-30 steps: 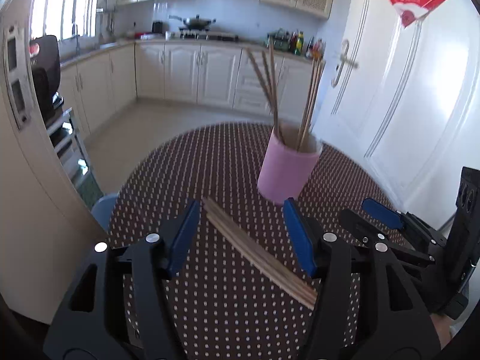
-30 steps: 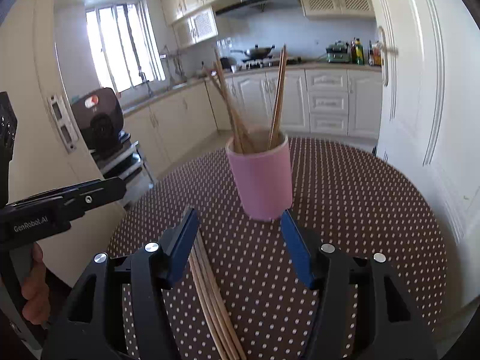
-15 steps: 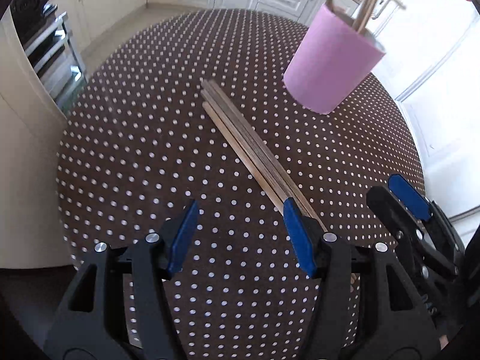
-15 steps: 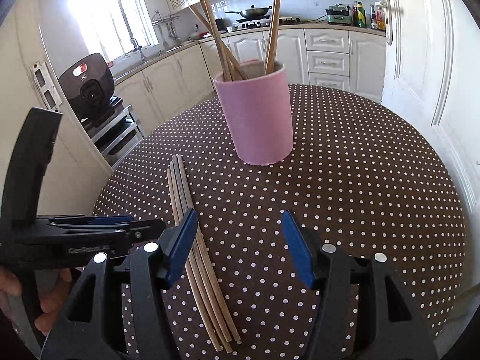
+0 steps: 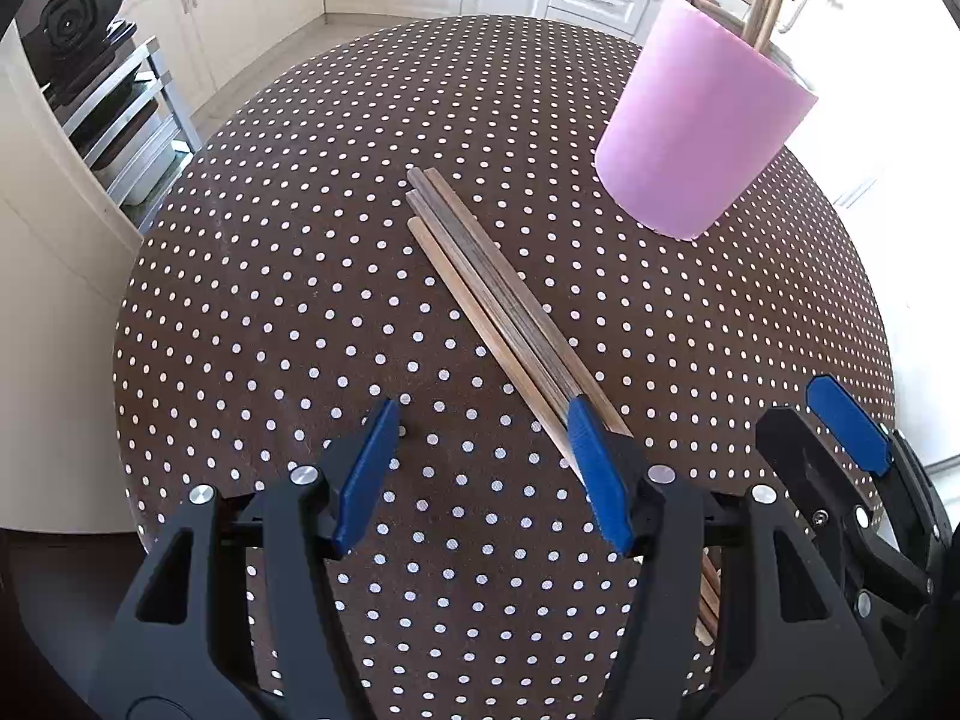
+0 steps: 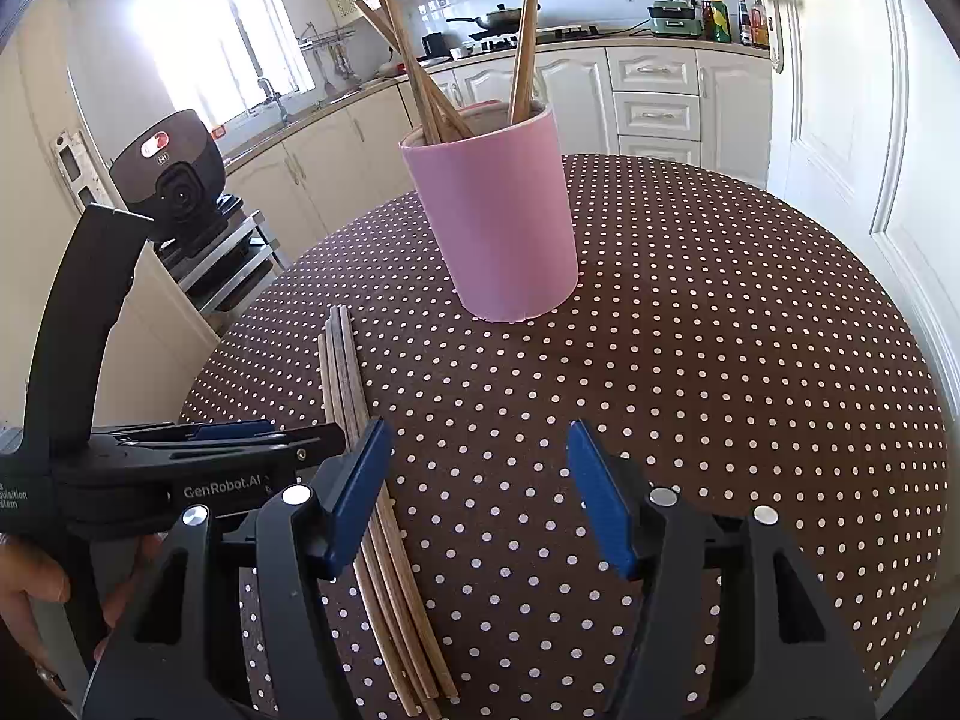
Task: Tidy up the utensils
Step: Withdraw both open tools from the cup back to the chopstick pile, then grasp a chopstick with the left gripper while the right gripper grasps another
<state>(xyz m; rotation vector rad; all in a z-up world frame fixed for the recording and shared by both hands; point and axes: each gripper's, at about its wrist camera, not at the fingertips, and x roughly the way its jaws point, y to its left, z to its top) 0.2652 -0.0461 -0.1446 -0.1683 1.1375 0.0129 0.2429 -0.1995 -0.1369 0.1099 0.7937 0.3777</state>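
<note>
A bundle of several wooden chopsticks (image 5: 498, 300) lies flat on the round polka-dot table (image 5: 288, 276); it also shows in the right wrist view (image 6: 351, 396). A pink cup (image 5: 696, 120) holding several upright chopsticks stands behind it, also in the right wrist view (image 6: 498, 222). My left gripper (image 5: 483, 468) is open and empty, low over the table, its right finger over the bundle's near end. My right gripper (image 6: 480, 492) is open and empty, just right of the bundle; it shows in the left wrist view (image 5: 840, 426).
The table edge drops off on the left, toward a metal rack with a black appliance (image 6: 174, 186). White kitchen cabinets (image 6: 654, 102) and a white door (image 6: 840, 90) stand behind and to the right of the table.
My left gripper tilted down and dropped toward the table, ending over the near end of the chopstick bundle. My right gripper rose and drew back slightly. Both stayed open.
</note>
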